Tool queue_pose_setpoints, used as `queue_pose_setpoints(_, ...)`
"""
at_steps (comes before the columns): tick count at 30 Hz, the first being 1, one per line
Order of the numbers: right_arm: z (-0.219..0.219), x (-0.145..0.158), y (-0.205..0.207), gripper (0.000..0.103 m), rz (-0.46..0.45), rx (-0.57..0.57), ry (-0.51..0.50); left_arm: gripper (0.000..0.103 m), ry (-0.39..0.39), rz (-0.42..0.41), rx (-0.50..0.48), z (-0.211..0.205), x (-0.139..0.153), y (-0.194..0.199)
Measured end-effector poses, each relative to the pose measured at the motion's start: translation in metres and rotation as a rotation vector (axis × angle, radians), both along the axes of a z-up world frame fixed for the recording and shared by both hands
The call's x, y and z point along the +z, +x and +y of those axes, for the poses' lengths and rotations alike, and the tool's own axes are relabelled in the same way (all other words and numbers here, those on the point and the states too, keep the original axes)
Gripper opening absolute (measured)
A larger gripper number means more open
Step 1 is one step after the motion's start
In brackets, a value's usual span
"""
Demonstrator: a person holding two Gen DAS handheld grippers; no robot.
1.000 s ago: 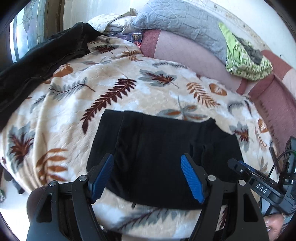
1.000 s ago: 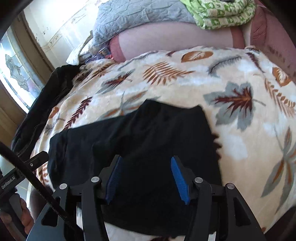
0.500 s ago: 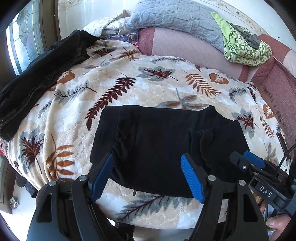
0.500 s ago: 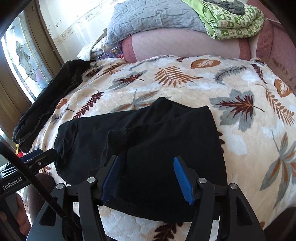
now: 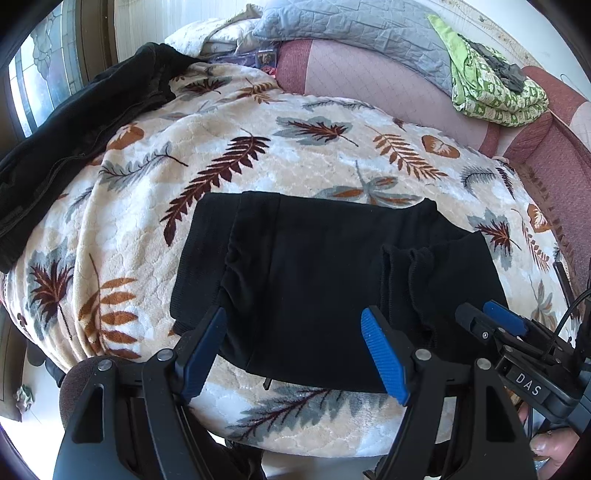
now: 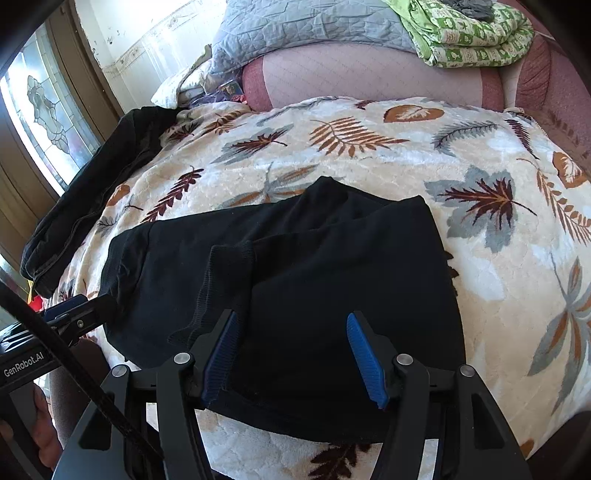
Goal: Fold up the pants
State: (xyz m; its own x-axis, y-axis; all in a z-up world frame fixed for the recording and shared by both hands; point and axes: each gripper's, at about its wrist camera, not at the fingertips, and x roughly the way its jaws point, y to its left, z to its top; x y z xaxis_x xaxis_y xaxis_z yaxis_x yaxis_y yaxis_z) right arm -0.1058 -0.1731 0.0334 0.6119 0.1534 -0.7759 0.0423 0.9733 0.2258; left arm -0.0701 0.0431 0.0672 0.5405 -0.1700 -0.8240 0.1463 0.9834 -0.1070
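Observation:
Black pants (image 5: 314, 258) lie folded into a wide rectangle on a leaf-print blanket (image 5: 258, 155), near the bed's front edge. Their ribbed cuffs rest on top toward the right side. My left gripper (image 5: 292, 312) hovers open over the near left part of the pants, with nothing between its blue pads. My right gripper (image 6: 291, 314) hovers open over the near right part of the pants (image 6: 332, 258), also holding nothing. Each gripper shows at the edge of the other's view: the right gripper (image 5: 495, 321) and the left gripper (image 6: 74, 306).
A black jacket (image 5: 74, 122) lies along the blanket's left edge by a window. A pink cushion (image 5: 369, 81) stands at the back, with a grey quilt (image 5: 351, 29) and a folded green cloth (image 5: 491, 92) on top. The blanket drops off just below the pants.
Both views have drawn back and tilted slightly, so more of the pants and the bed's near edge shows. The right jaws stand a little wider. The pants have not moved.

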Motion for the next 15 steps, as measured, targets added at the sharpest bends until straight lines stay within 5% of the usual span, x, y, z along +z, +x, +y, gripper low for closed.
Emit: queue_pose_setpoints(15, -0.008, -0.016, 0.011, 0.067, 0.038, -0.005, 0.023, 0.075, 0.022, 0.058, -0.014, -0.008, -0.019, 0.014)
